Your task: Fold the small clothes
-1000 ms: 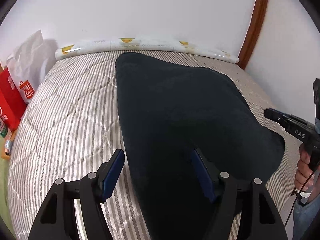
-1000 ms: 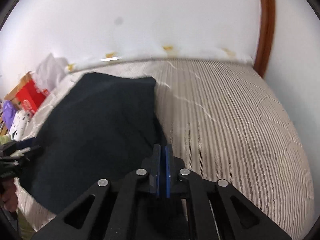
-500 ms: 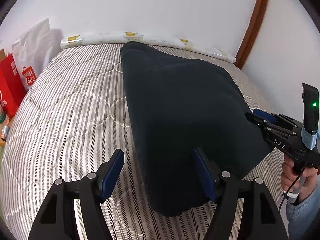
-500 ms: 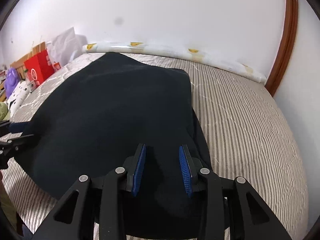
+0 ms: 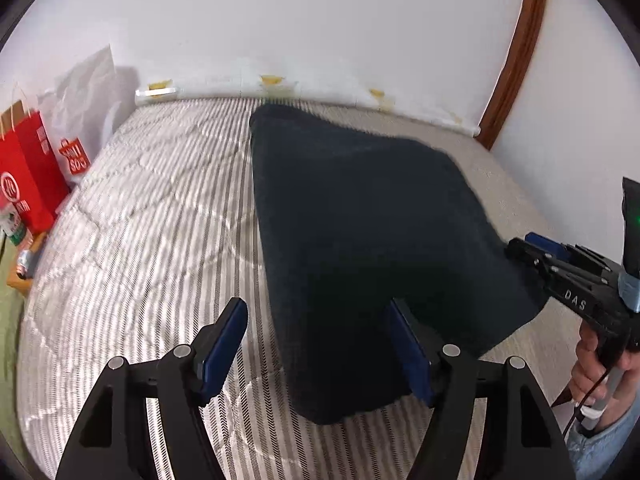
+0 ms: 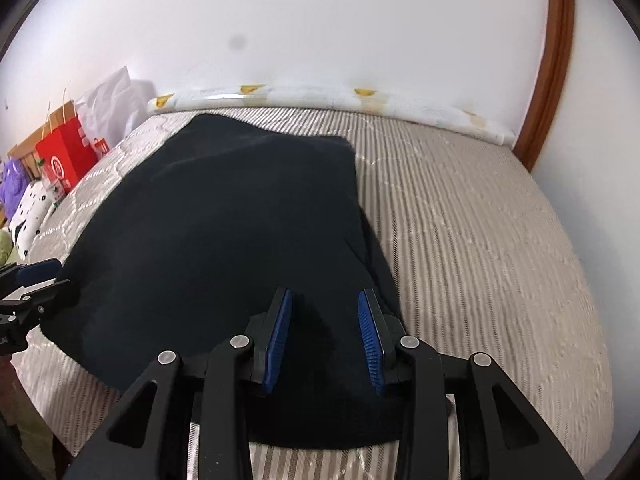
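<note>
A dark navy garment [image 5: 372, 232] lies folded flat on the striped bed [image 5: 152, 216]; it also shows in the right wrist view [image 6: 224, 224]. My left gripper [image 5: 316, 336] is open and empty over the garment's near left corner, one blue pad off the cloth and one over it. My right gripper [image 6: 325, 332] is open and empty, low over the garment's near right edge. The right gripper also shows at the right in the left wrist view [image 5: 536, 248], and the left gripper shows at the left edge of the right wrist view [image 6: 36, 276].
Red paper bags [image 5: 28, 176] and a white bag [image 5: 88, 88] stand left of the bed. A white printed roll [image 6: 328, 100] lies along the wall at the bed's far edge. A wooden door frame [image 5: 516, 52] rises at the right. Stuffed toys [image 6: 24, 208] sit at the left.
My right gripper has gone from shut to open and let go of the garment, which now lies flat. Both grippers have drawn back toward the near edge.
</note>
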Action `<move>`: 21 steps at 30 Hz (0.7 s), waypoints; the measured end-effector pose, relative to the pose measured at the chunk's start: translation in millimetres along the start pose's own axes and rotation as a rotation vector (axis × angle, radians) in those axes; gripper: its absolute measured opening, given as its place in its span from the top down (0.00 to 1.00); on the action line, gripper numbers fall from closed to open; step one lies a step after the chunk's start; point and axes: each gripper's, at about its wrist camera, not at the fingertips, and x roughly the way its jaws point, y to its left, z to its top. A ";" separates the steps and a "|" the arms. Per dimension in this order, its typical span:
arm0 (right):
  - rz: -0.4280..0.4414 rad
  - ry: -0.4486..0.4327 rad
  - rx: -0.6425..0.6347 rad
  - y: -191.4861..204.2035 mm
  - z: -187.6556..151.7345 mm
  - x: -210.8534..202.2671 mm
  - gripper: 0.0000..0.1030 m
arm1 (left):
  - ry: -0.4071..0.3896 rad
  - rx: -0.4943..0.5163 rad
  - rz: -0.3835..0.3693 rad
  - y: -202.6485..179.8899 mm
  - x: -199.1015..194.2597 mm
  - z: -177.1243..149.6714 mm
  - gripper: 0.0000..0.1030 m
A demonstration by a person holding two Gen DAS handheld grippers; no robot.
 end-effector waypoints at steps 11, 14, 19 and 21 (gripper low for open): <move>-0.069 -0.090 0.052 0.2 9.8 -98.9 0.46 | -0.106 -0.010 0.076 -28.9 -85.5 3.9 0.10; -0.074 -0.122 0.088 -4.2 0.5 -128.9 0.39 | -0.129 -0.017 0.076 -34.8 -109.9 -5.4 0.08; -0.074 -0.174 0.121 -8.6 -19.3 -176.0 0.07 | -0.188 0.026 0.153 -51.5 -153.7 -20.2 0.05; -0.088 -0.176 0.116 -7.3 -25.2 -191.1 0.04 | -0.201 0.033 0.109 -54.7 -169.1 -27.0 0.03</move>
